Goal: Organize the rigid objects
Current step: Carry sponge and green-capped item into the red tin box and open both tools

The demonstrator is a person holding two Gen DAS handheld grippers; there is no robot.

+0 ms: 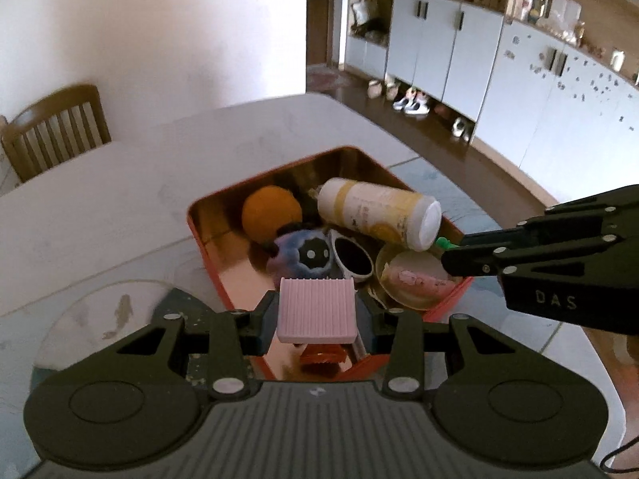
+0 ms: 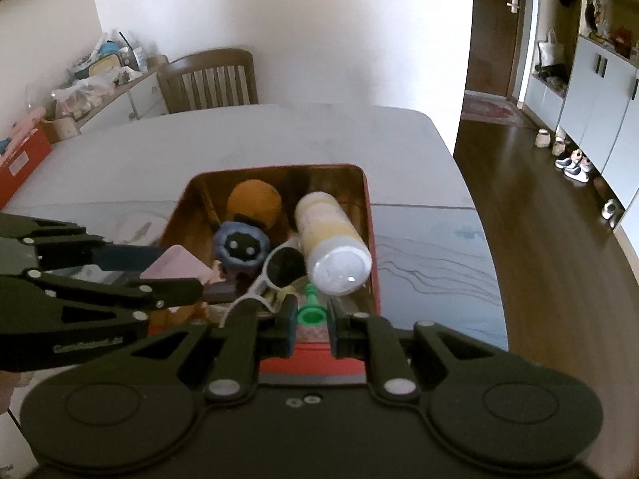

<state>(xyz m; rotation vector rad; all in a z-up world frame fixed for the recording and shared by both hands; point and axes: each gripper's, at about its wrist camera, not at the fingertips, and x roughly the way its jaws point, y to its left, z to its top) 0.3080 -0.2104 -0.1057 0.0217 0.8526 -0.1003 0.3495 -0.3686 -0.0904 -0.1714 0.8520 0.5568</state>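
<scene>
A red tin box (image 1: 207,263) (image 2: 369,215) with a shiny inside stands on the table. In it lie a white and yellow bottle (image 1: 379,211) (image 2: 327,231), an orange ball (image 1: 271,209) (image 2: 253,201), a blue plush toy (image 1: 301,253) (image 2: 239,245), white sunglasses (image 1: 351,257) (image 2: 279,267) and a round lid (image 1: 415,279). My left gripper (image 1: 317,313) (image 2: 175,275) is shut on a pink ribbed block (image 1: 317,307) (image 2: 175,265) over the box's near end. My right gripper (image 2: 311,315) (image 1: 449,251) is shut on a small green piece (image 2: 309,311) (image 1: 444,244) above the box's edge.
The box sits on a pale table (image 1: 120,207) (image 2: 279,135) with a wooden chair (image 1: 56,127) (image 2: 211,80) behind it. A red carton (image 2: 20,159) and cluttered sideboard stand at the left. Cabinets (image 1: 519,80) and shoes line the floor at the right.
</scene>
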